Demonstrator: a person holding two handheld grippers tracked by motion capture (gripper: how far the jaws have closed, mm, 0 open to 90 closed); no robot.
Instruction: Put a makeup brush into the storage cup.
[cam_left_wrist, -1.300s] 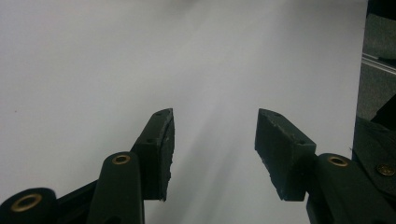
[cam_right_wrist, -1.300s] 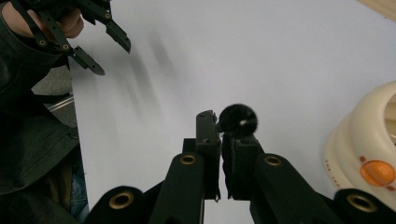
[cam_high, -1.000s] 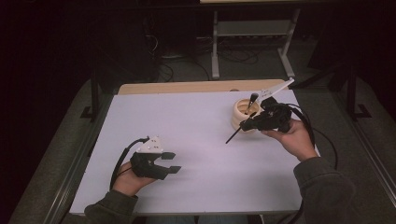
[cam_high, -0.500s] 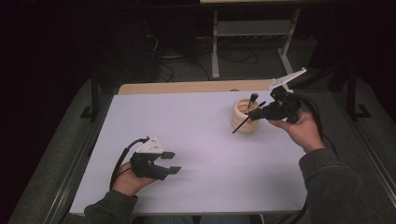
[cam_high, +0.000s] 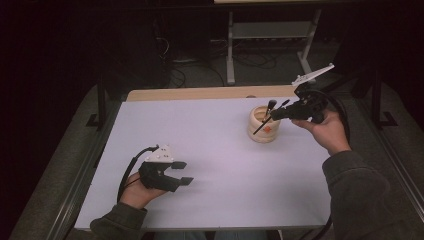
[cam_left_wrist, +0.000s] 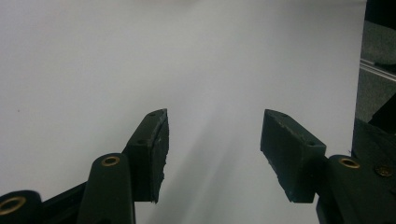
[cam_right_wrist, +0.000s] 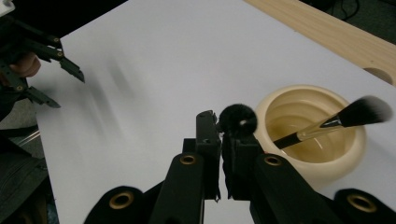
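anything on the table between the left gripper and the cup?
No. In the high view the white tabletop between the left gripper and the cup is bare.

Left gripper (cam_high: 181, 172): bare white table (cam_high: 210, 145) ahead and to both sides, free passage. Right gripper (cam_high: 276, 114): cream pot (cam_high: 264, 131) directly below, standing brush (cam_high: 269, 108) just beside; beyond them, open.

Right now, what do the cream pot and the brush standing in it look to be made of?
Cream round pot: probably glazed ceramic, going by its smooth, softly shiny thick wall; could be plastic. Black-handled brush in the pot: dark soft bristles with pale tips, likely synthetic; glossy handle, a metallic-looking band.
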